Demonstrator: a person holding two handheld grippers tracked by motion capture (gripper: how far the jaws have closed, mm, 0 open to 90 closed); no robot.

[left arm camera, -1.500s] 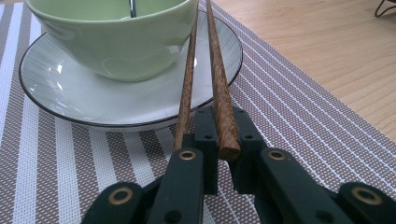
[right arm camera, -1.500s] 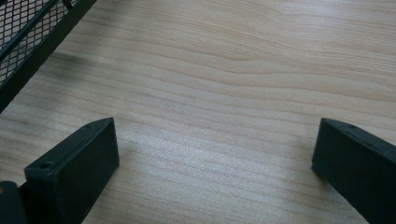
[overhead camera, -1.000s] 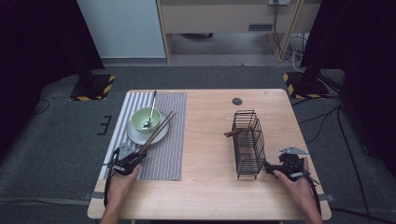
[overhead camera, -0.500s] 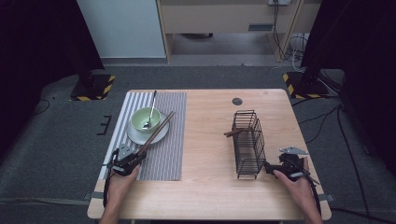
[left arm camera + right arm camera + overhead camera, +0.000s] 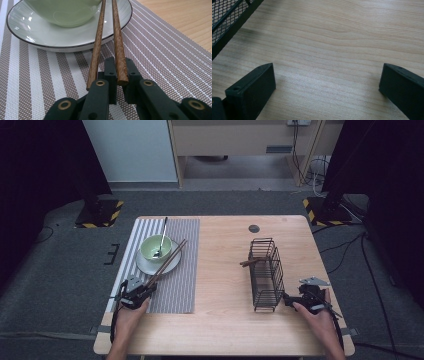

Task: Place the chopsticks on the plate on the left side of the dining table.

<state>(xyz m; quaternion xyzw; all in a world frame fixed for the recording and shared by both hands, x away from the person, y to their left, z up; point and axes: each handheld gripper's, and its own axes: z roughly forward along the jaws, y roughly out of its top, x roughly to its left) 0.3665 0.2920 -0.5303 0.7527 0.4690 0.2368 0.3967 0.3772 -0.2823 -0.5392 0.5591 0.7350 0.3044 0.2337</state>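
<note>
left gripper (image 5: 117, 75): jaws clenched on one of the chopsticks (image 5: 117, 42), lower centre of frame, sticks leaning on plate (image 5: 32, 41) rim | right gripper (image 5: 327, 82): jaws wide apart over bare table (image 5: 337, 37)

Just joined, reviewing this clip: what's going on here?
A person works at a wooden table with a gripper in each hand. The left gripper is shut on one of two wooden chopsticks that lean on the plate under a green bowl. The right gripper rests open on the table beside a black wire basket.
</note>
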